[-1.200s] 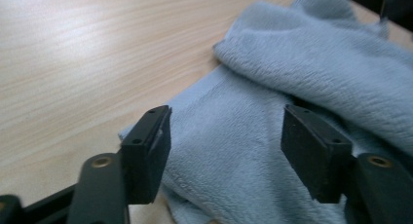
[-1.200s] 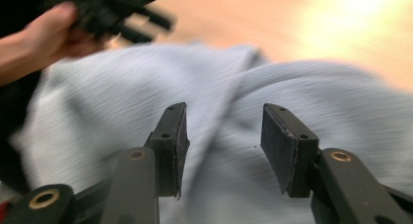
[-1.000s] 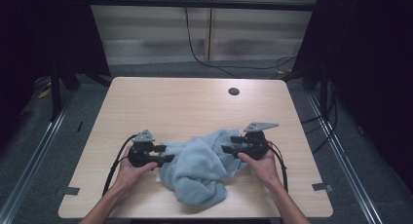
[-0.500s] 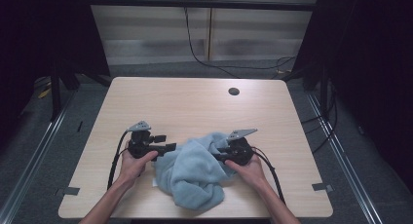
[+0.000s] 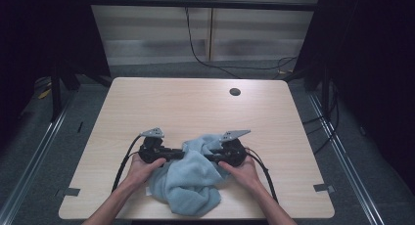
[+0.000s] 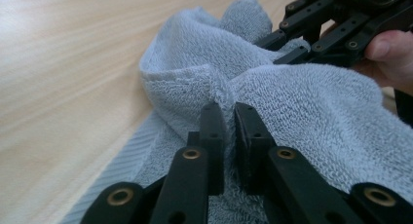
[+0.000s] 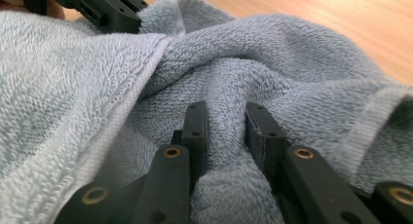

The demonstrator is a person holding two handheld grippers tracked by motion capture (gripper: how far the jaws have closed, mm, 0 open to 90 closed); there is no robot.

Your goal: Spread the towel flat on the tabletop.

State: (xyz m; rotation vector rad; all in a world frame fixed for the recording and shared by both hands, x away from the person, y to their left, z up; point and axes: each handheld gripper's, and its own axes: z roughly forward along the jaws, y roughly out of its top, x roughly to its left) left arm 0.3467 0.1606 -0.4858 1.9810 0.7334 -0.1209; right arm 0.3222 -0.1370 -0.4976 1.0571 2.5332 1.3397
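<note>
just clamped with the left gripper [image 6: 230, 118]: jaws closing a moment ago, now nearly together with a thin ridge of the light blue terry towel [image 5: 191, 178] pinched between the pads. likewise narrowed on the right gripper [image 7: 228, 121], closing more gently, now gripping a thicker fold of the same towel, pile bulging up between the jaws. compared with a second back, both hands drawn in toward each other and toward the near edge, cloth bunched tighter into a heap between them rather than spread.

probably means both holds are taken and the next move is a lift or a pull apart to open the cloth out; a guess only, since which edges or corners are caught cannot be told from the crumple.

towel lying on the pale wooden table [image 5: 195, 107], near the front edge, between the two hands, a lower lobe reaching close to the rim. hemmed border visible beside the left jaws.

elsewhere: a round dark cable hole [image 5: 235, 92] in the tabletop, well apart at the far side. black cables trailing from each gripper past the wrists. nothing on the table in the way; only risk judged to be cloth slipping over the front edge.
</note>
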